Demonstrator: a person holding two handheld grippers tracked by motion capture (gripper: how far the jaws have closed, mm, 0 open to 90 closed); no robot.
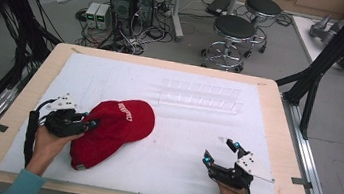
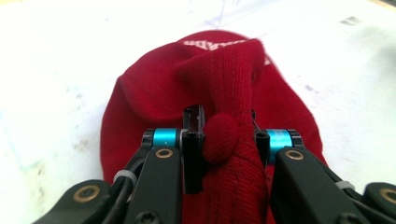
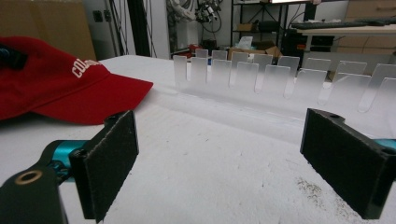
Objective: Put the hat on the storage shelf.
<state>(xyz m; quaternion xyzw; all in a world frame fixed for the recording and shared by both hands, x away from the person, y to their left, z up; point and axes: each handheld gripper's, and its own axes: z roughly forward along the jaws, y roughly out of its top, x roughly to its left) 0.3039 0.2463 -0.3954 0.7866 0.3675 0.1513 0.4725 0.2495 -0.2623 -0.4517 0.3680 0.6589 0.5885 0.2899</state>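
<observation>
A red baseball cap [image 1: 115,131] with white lettering lies on the white mat, left of centre. My left gripper [image 1: 90,123] is shut on the cap's crown at its left side. In the left gripper view the red fabric [image 2: 229,140] is pinched into a raised fold between the jaws, with the top button just in front of them. My right gripper [image 1: 218,151] rests near the front right of the mat, open wide with nothing between its pads [image 3: 109,163]. In the right gripper view the cap's brim [image 3: 93,100] lies at the far left.
A clear plastic rack with several upright tabs [image 1: 200,96] stands at the back centre of the mat [image 1: 181,128]; it appears across the right gripper view as the rack [image 3: 280,79]. Stools [image 1: 232,34] and computer gear stand on the floor beyond the table.
</observation>
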